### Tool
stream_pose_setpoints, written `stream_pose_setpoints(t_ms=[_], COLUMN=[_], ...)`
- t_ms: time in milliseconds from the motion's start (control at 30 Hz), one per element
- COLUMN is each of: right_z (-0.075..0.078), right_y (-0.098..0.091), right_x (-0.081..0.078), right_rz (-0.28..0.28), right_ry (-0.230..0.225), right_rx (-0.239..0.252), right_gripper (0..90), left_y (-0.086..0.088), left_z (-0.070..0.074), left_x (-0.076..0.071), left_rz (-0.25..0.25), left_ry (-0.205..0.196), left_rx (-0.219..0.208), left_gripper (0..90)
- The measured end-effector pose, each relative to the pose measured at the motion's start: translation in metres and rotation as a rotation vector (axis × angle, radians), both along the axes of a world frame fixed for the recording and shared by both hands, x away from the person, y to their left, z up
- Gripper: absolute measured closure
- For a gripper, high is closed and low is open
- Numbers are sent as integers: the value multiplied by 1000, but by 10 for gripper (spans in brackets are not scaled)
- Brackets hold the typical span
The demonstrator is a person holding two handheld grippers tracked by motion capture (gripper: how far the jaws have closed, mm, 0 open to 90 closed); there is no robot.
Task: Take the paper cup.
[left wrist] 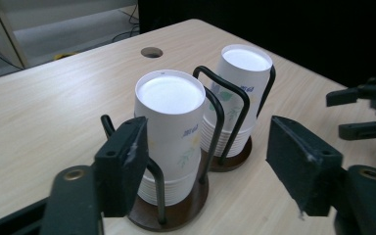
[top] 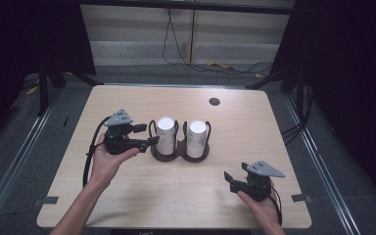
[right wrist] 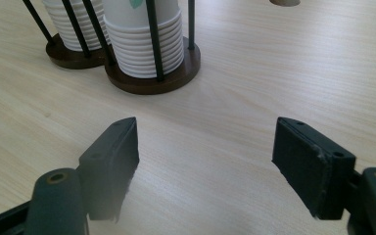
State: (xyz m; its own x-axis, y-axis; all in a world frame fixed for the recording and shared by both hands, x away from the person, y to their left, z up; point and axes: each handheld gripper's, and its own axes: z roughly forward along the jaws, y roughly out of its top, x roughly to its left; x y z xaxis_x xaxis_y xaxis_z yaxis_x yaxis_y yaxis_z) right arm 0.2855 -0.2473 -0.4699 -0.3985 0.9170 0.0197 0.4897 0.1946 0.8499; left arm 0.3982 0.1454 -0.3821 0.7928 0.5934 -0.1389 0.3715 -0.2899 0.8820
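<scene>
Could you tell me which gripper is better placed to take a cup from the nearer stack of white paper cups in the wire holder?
Left, likely: the left gripper sits beside the left stack of white paper cups, jaws apart; the right gripper hangs well short of it.

A pale wood-grain bench [top: 127,196] with a round cable hole [top: 214,102] near its far edge carries a dark twin-ring wire cup holder [top: 178,155] at its middle.
</scene>
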Motion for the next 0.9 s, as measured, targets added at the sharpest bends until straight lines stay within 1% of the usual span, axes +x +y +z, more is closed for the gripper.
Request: stream_pose_setpoints(t_ms=[33, 100, 167, 233, 267, 300, 333, 400, 433, 500, 567, 600, 667, 700, 733, 767, 900], right_z=[0, 0, 0, 0, 0, 0, 0, -1, -1, -1, 0, 0, 1, 1, 1, 1, 1], right_y=[0, 0, -1, -1, -1, -1, -1, 0, 0, 1, 1, 1, 1, 1, 1, 1, 1], right_x=[0, 0, 0, 0, 0, 1, 1, 1, 1, 1, 1, 0, 0, 0, 0, 0, 1], right_rz=[-1, -1, -4, -3, -3, -2, -2, 5, 6, 12, 19, 21, 20, 20, 20, 16, 22], right_ry=[5, 11, 9, 10, 10, 14, 14, 19, 21, 23, 21, 16, 12, 6, 6, 7, 18], right_rx=[0, 7, 9, 8, 8, 6, 6, 3, 8, 11, 15, 17, 20, 23, 23, 26, 44], right_gripper=[272, 272, 273, 274, 276, 277, 277, 282, 284, 284, 283, 276, 261, 195, 195, 164, 146], left_y=[-5, -8, -10, -11, -12, -14, -14, -17, -19, -22, -25, -27, -27, -28, -29, -30, -32], left_z=[0, 0, 1, 1, 2, 5, 5, 7, 7, 8, 9, 10, 10, 10, 10, 10, 11], left_x=[4, 8, 13, 15, 17, 21, 21, 24, 26, 28, 31, 34, 35, 36, 38, 41, 46], left_rz=[-13, -10, -7, -5, -1, 4, 4, 11, 6, 3, -3, -7, -6, -7, -9, -7, -14], left_ry=[3, 11, 24, 28, 29, 37, 37, 31, 27, 34, 30, 30, 34, 38, 41, 43, 45], left_rx=[3, 3, -2, 0, 6, 11, 11, 44, 52, 48, 51, 51, 45, 43, 45, 52, 69], left_gripper=[360, 352, 322, 290, 290, 266, 252, 235, 232, 202, 188, 186, 171, 170, 170, 180, 213])
